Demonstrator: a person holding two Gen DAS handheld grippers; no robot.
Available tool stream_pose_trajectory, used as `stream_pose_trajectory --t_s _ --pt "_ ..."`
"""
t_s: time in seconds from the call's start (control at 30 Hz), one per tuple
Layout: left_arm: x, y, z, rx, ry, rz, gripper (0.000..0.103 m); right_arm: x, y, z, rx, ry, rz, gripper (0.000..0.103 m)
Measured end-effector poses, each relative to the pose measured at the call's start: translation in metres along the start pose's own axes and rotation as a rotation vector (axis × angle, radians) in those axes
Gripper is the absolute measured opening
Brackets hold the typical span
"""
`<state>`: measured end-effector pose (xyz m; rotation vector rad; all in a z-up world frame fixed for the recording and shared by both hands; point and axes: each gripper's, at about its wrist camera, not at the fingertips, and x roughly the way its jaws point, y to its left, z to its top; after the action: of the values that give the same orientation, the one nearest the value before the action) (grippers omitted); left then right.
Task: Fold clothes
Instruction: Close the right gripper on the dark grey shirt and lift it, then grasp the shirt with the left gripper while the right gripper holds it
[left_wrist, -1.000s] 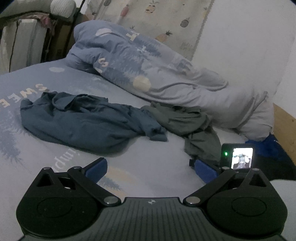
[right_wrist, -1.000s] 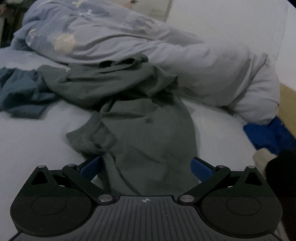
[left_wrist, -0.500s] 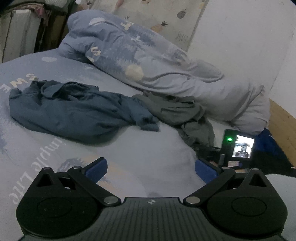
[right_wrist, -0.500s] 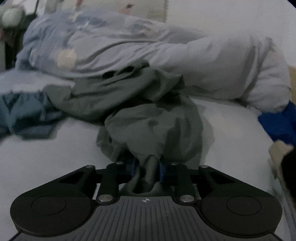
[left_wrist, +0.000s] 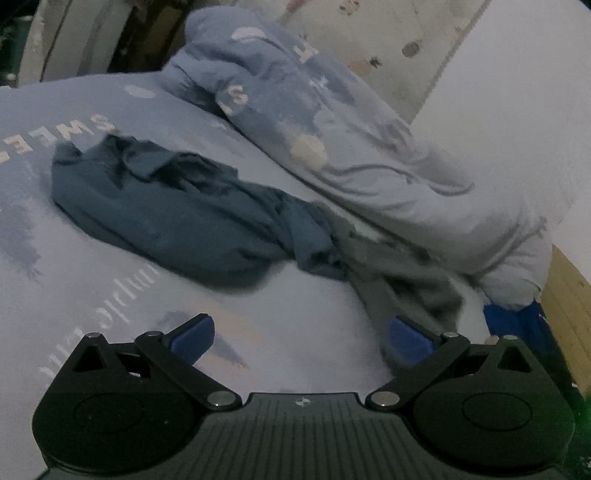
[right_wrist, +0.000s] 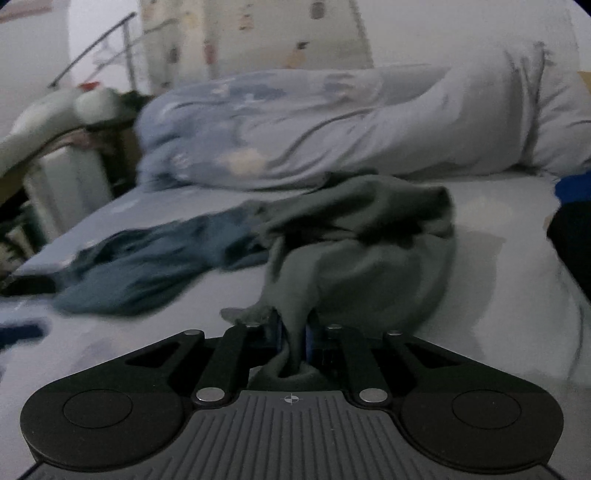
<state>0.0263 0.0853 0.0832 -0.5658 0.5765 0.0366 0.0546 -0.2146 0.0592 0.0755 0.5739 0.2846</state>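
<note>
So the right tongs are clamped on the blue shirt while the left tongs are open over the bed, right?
Not quite. In the right wrist view the right tongs have just closed on the grey shirt, not the blue shirt. The left tongs are open over the bed.

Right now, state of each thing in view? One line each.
right gripper: jaws have just been closing, now shut on grey shirt
grey shirt: crumpled, one end pinched and lifted
blue shirt: crumpled, lying on bed, unheld
left gripper: open, empty
duvet: bunched up
</note>
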Motion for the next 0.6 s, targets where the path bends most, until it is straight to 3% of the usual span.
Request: stream_pose_trajectory --t_s 0.33,0.47,0.53,0.6 --pt "-0.017 0.026 0.011 -0.026 -0.046 0.065 0.103 -0.148 0.070 -0.064 0.002 0.171 0.182 0.012" --pt "-0.019 0.035 0.013 -0.042 -0.045 0.081 0.103 -0.176 0.071 -0.070 -0.023 0.228 0.113 0.014" --pt "-0.021 0.040 0.015 -0.051 -0.051 0.088 0.103 -0.183 0.068 -0.071 -0.041 0.238 0.066 0.020" --pt "-0.023 0.044 0.016 -0.060 -0.057 0.093 0.103 -0.190 0.072 -0.070 -0.077 0.223 0.001 0.044"
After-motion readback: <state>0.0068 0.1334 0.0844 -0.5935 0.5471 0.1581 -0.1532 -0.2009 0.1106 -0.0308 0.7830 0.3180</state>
